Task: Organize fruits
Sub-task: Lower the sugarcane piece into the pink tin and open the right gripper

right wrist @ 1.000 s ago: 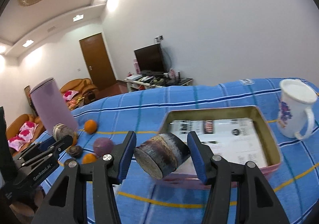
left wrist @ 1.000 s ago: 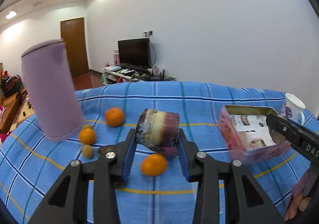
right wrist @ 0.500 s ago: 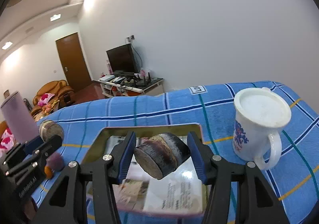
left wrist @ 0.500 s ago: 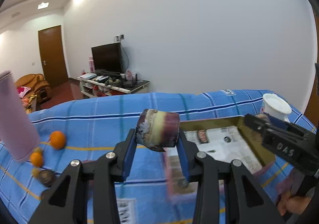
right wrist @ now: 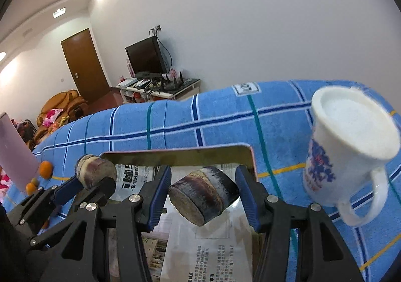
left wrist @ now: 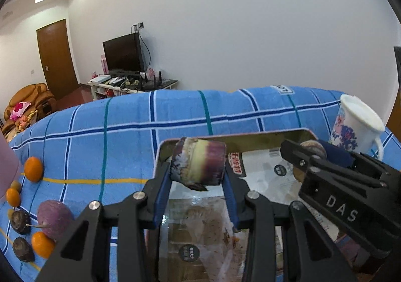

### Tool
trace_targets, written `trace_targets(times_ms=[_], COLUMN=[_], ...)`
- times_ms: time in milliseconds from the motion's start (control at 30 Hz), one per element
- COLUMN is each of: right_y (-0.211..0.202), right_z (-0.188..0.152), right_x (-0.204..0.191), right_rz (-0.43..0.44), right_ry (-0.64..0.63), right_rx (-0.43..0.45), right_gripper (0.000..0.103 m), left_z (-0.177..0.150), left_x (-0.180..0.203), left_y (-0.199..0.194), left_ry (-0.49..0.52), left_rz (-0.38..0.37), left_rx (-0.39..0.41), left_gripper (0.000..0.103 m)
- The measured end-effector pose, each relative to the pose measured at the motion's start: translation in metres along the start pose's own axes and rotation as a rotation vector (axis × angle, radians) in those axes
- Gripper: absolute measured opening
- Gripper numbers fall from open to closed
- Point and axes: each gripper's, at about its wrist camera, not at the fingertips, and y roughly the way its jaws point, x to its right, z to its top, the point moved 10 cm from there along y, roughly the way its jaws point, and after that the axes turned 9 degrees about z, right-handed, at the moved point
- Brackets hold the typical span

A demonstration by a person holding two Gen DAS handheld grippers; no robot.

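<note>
The tin tray (right wrist: 180, 154) lies open-topped, its paper-lined floor bare under both loads. Right of the tray, the white mug (right wrist: 351, 146) stands near its right rim, narrowing that side. Left of the tray, the blue checked cloth (left wrist: 125, 151) is free up to the oranges (left wrist: 33, 169), a purple fruit (left wrist: 54, 216) and the pink cup (right wrist: 15, 154). Over the tray, the left gripper (right wrist: 97, 181) and right gripper (right wrist: 203, 196) crowd each other.
</note>
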Motion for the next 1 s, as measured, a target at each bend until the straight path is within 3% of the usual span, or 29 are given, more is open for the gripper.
trace_targets(times_ms=[300, 533, 567, 667, 733, 833, 1000], right_y=[0.001, 0.002, 0.001, -0.004, -0.012, -0.028, -0.046], right_z=[-0.007, -0.004, -0.005, -0.004, 0.0, 0.011, 0.018], right_x=[-0.002, -0.002, -0.001, 0.003, 0.007, 0.004, -0.007], right_rz=[-0.01, -0.011, -0.007, -0.002, -0.014, -0.001, -0.108], right_ry=[-0.023, -0.001, 0.006, 0.024, 0.029, 0.03, -0.071], right_rx=[-0.01, 0.001, 0.0, 0.013, 0.045, 0.124, 0.206], right_gripper=[0.056, 0.056, 0.056, 0.057, 0.072, 0.09, 0.09], left_z=[-0.001, 0.001, 0.002, 0.002, 0.005, 0.01, 0.009], left_x=[-0.005, -0.01, -0.011, -0.026, -0.034, -0.054, -0.07], left_y=[0.005, 0.004, 0.0, -0.012, -0.02, -0.038, -0.052], left_ry=[-0.035, -0.056, -0.059, -0.077, -0.1, -0.167, -0.189], left_rz=[-0.001, -0.013, 0.001, 0.072, 0.085, 0.11, 0.151], left_rx=[-0.027, -0.01, 0.005, 0.061, 0.1, 0.175, 0.223], left_gripper=[0.042, 0.052, 0.054, 0.079, 0.098, 0.103, 0.103])
